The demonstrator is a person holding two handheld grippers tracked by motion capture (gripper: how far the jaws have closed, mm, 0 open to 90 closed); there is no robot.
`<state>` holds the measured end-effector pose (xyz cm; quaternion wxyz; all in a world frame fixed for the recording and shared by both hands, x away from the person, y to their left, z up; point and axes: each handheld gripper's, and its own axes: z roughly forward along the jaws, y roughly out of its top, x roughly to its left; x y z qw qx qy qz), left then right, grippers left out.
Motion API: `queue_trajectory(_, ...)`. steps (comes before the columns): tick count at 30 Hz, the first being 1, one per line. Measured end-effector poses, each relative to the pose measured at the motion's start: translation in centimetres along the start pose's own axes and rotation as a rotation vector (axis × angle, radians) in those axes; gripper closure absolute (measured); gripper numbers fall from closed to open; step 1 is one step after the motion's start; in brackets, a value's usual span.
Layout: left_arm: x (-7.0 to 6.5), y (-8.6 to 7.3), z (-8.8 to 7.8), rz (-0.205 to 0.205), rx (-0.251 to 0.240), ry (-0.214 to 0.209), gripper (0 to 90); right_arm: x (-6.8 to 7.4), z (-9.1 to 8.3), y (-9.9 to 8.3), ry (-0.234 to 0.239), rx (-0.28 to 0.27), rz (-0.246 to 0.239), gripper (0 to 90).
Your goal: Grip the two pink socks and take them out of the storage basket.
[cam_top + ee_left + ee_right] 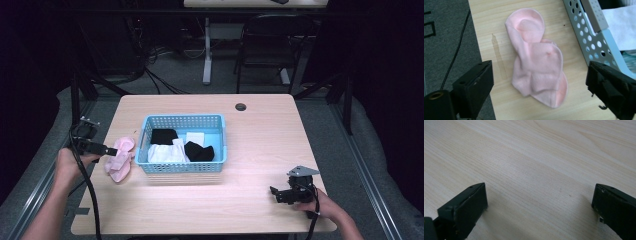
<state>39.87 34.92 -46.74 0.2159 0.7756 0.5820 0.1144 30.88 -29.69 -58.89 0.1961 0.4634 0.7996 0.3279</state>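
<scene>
From the high view we see a light wooden table (260,135) with a pale blue perforated basket (182,146) left of its centre. Inside the basket lie a black garment (164,135) at the far left, a white cloth (167,153) at the near left, a small white piece (195,138) toward the far side and another black garment (199,151) at the near right. Just beside the basket's left wall, on the table, lies a pair of pink socks (120,158). The left gripper (111,151), held in the person's left hand (70,164) at the table's left edge, points toward the socks. The right gripper (274,194), in the right hand (324,206), sits low over the near right part of the table, well apart from the basket. A dark round grommet (241,107) marks the far side of the table.

From the left gripper view we find the pink socks (537,60) lying crumpled on the wood between the two black fingers (475,83), which stand released and wide apart, touching nothing. The basket (586,37) runs along the right, the white cloth (621,27) showing inside it.

From the right gripper view we see bare wood grain of the table (536,165) and the right gripper's fingers (466,207) spread wide, released, gripping nothing.
</scene>
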Motion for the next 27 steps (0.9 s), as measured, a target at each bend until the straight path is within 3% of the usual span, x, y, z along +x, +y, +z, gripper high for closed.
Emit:
queue_trajectory(7,-0.7,-3.6,0.0,-0.020,-0.036,-0.008,0.1,0.0,0.0,0.0,0.001,-0.005,0.005,0.0)
queue_trajectory(17,-1.8,-8.6,2.2,-0.068,-0.100,0.001,0.0,0.1,0.0,0.0,0.000,-0.006,0.007,0.0)
queue_trajectory(20,-2.3,-9.1,2.7,-0.031,-0.080,0.032,0.0,0.1,0.0,0.0,0.001,-0.006,0.008,0.0)
queue_trajectory(27,-2.1,-9.9,3.1,-0.037,-0.108,0.028,0.0,0.1,0.0,0.0,0.001,-0.006,0.008,0.0)
